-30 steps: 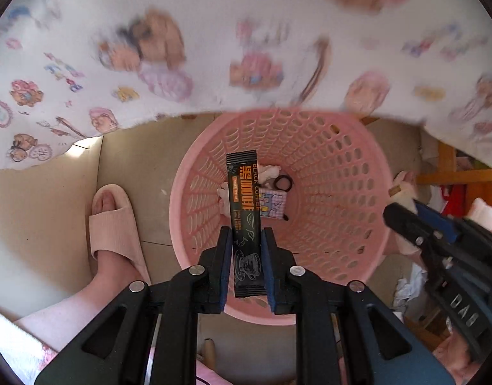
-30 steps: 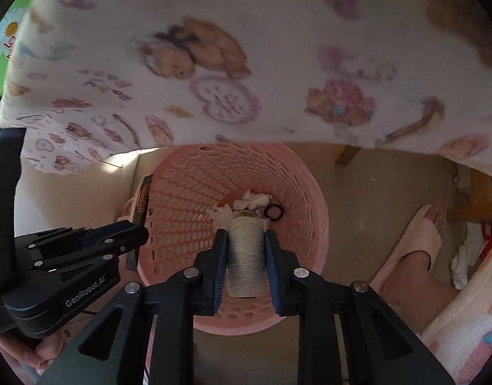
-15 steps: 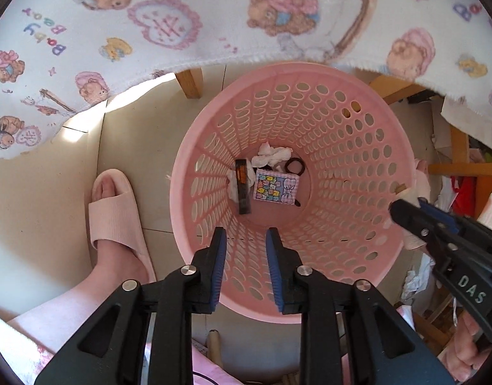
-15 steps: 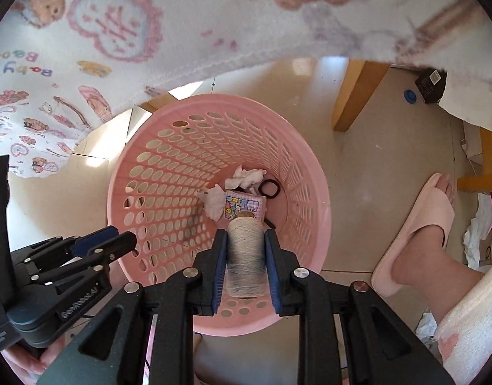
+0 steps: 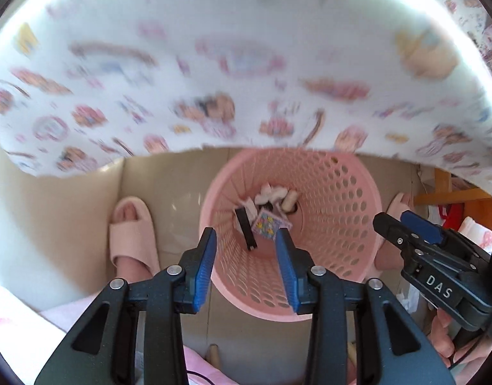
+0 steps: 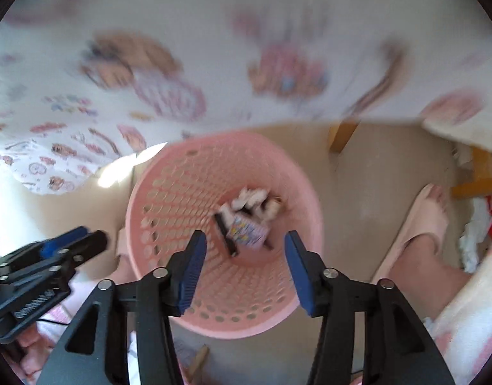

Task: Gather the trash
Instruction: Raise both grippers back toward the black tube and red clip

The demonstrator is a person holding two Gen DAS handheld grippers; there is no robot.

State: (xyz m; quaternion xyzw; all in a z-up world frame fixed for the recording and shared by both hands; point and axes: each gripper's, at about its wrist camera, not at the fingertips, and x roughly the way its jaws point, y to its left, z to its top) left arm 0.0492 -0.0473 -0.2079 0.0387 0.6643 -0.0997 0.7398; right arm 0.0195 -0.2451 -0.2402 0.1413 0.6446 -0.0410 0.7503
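A pink perforated basket point(image 5: 342, 224) point(image 6: 169, 224) stands on the floor below both grippers. At its bottom lie a black coffee sachet point(image 5: 246, 229) point(image 6: 225, 234), a small colourful packet point(image 5: 270, 224) point(image 6: 247, 232), white crumpled paper point(image 5: 271, 194) point(image 6: 249, 197) and a pale thread spool point(image 5: 289, 200) point(image 6: 271, 207). My left gripper point(image 5: 246, 269) is open and empty above the basket's near rim. My right gripper point(image 6: 246, 269) is open and empty above the basket, and also shows at the right of the left wrist view point(image 5: 416, 240).
A white cloth with a cartoon print point(image 5: 214, 80) point(image 6: 214, 48) hangs over the far side. The person's feet in pink slippers point(image 5: 130, 234) point(image 6: 422, 221) flank the basket. Wooden furniture legs point(image 6: 342, 136) and clutter point(image 5: 454, 218) are at the right.
The left gripper dropped the coffee sachet into the basket, then the right gripper opened and dropped the thread spool in. Both cameras have tilted up and are blurred with motion.
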